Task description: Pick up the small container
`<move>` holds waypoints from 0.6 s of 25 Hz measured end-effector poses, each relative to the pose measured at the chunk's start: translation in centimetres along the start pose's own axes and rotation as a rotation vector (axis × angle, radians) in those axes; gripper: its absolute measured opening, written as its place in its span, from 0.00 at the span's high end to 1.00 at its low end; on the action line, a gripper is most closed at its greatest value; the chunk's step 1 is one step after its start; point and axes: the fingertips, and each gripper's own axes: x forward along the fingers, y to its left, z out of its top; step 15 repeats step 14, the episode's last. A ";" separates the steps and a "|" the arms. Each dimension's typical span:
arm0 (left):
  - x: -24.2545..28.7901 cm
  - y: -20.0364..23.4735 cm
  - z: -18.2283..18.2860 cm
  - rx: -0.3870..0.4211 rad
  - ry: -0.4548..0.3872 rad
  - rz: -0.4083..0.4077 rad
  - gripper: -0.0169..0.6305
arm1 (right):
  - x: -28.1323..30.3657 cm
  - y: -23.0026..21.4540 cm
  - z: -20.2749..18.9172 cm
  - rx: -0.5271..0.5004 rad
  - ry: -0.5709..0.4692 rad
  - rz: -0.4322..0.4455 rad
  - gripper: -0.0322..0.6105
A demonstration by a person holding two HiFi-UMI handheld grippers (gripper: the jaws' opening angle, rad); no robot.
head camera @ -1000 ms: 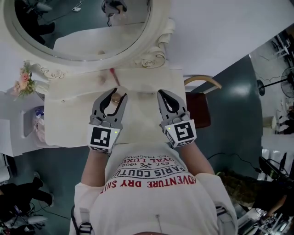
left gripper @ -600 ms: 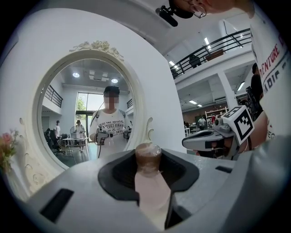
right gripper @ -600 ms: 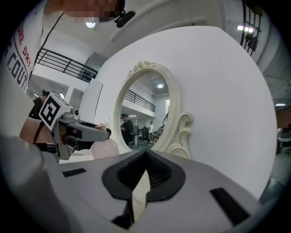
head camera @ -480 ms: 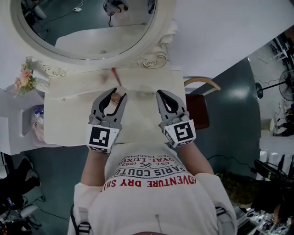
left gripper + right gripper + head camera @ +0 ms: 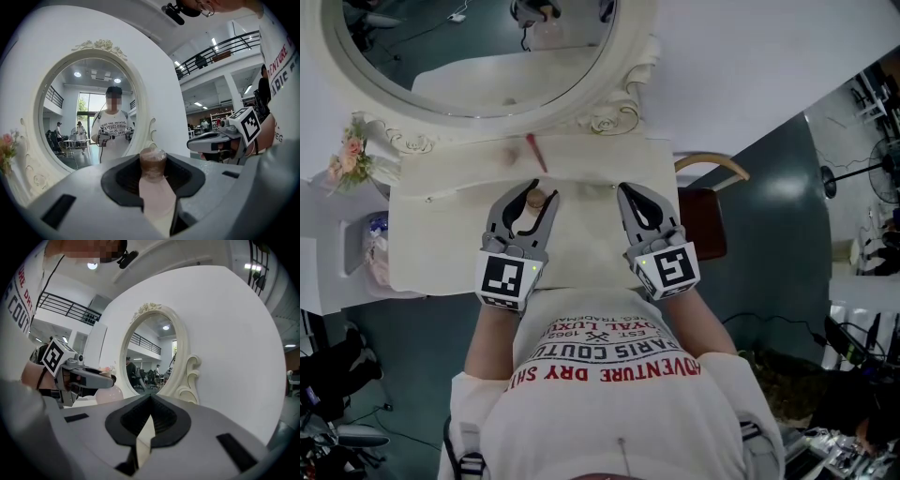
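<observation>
The small container (image 5: 534, 200), pale pink with a brown cap (image 5: 153, 161), sits between the jaws of my left gripper (image 5: 533, 193), which is shut on it over the cream dressing table (image 5: 441, 253). In the left gripper view the container's body (image 5: 157, 197) fills the gap between the dark pads. My right gripper (image 5: 629, 194) hovers beside it on the right, shut with nothing in it; its tips meet (image 5: 150, 398). From the right gripper view the left gripper (image 5: 77, 376) shows with the pink container (image 5: 110, 393) under its jaws. Whether the container touches the table I cannot tell.
A red stick (image 5: 534, 153) lies on the table in front of the oval mirror (image 5: 478, 56). Pink flowers (image 5: 347, 167) stand at the left end. A dark red chair (image 5: 705, 223) stands to the right of the table.
Both grippers stay almost where they were. The left one keeps its hold on the container; only the head view has shifted slightly.
</observation>
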 end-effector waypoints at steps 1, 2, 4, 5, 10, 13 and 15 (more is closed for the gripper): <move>-0.1 -0.1 0.0 -0.002 0.001 -0.001 0.76 | -0.1 0.1 0.0 0.000 0.001 0.000 0.95; -0.1 -0.1 -0.1 -0.004 0.002 -0.002 0.76 | -0.1 0.1 0.0 0.002 0.001 0.000 0.95; -0.1 -0.2 -0.3 -0.007 0.004 -0.003 0.76 | -0.2 0.2 -0.1 0.010 -0.002 0.001 0.95; -0.1 -0.2 -0.4 -0.009 0.006 -0.003 0.76 | -0.2 0.2 -0.1 0.012 -0.004 0.001 0.95; 0.1 -0.1 -0.6 -0.019 0.015 0.001 0.76 | -0.1 -0.1 -0.2 0.013 0.000 -0.001 0.95; 0.1 -0.1 -0.8 -0.023 0.012 0.001 0.76 | -0.2 -0.3 -0.3 0.012 0.008 -0.004 0.95; 0.1 -0.1 -0.8 -0.024 0.011 0.001 0.76 | -0.3 -0.3 -0.3 0.010 0.009 -0.004 0.95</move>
